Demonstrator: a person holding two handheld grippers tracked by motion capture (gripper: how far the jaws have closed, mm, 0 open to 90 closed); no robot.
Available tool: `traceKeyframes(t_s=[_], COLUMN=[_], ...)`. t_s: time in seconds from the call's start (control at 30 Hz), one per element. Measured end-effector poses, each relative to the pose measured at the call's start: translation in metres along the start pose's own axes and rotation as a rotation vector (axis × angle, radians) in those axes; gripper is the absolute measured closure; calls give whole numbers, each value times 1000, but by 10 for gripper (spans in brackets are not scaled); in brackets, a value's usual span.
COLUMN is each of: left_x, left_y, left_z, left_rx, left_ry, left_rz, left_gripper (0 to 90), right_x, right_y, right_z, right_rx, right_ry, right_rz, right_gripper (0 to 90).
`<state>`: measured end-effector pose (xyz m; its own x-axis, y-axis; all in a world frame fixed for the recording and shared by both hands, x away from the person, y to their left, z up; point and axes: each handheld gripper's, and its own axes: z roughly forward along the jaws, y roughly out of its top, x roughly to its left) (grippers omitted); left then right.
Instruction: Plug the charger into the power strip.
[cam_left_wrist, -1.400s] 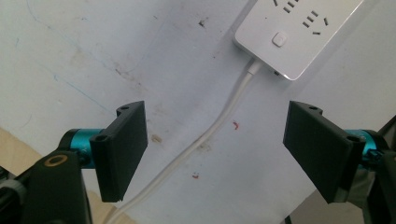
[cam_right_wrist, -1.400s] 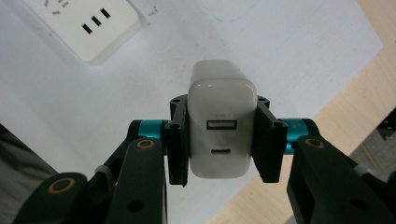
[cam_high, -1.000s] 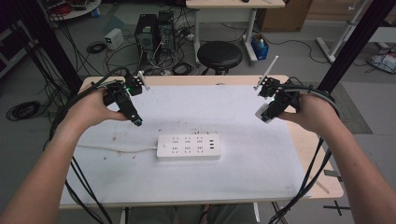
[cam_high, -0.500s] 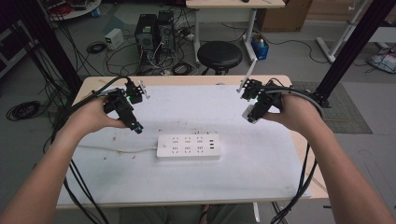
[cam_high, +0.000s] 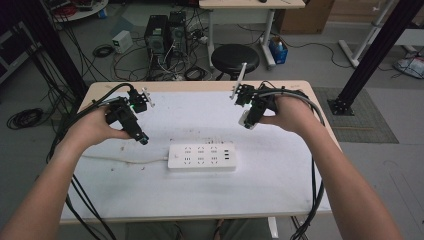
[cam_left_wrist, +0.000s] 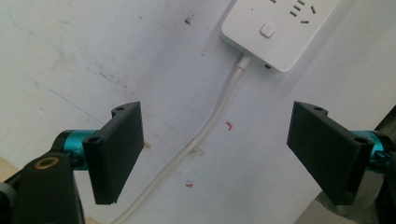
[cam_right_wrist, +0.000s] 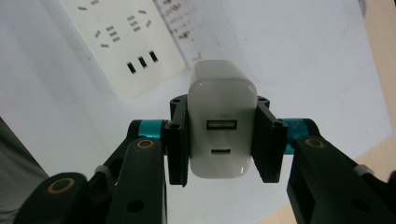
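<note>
The white-covered rectangular table (cam_high: 280, 190) lay bare toward its edges. The white plastic power strip (cam_high: 202, 157) sat mid-table. Your right gripper (cam_right_wrist: 222, 133) pinched the white USB charger block (cam_right_wrist: 221, 128) above it; your left gripper (cam_left_wrist: 215, 154) stood spread over the strip's white cable (cam_left_wrist: 205, 130).
</note>
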<state>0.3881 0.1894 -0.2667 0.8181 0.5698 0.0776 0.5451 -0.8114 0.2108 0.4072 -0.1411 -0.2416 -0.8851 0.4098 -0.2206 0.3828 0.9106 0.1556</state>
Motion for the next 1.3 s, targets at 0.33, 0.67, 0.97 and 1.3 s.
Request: traceKeyframes(t_s=[0.33, 0.67, 0.97, 1.3], left_x=[-6, -11, -11, -8], left_y=[-6, -7, -11, -14], left_z=[8, 16, 18, 22], left_rx=[19, 23, 18, 27], left_ry=[2, -6, -5, -12], left_rz=[-5, 12, 8, 0], left_gripper=[188, 187, 187, 188], right_x=[24, 49, 52, 51], right_y=[45, 73, 80, 80], right_z=[30, 78, 101, 106], right_rx=[3, 77, 111, 123], right_ry=[92, 138, 156, 189], right_rz=[-175, -285, -334, -356], right_gripper=[619, 619, 619, 620])
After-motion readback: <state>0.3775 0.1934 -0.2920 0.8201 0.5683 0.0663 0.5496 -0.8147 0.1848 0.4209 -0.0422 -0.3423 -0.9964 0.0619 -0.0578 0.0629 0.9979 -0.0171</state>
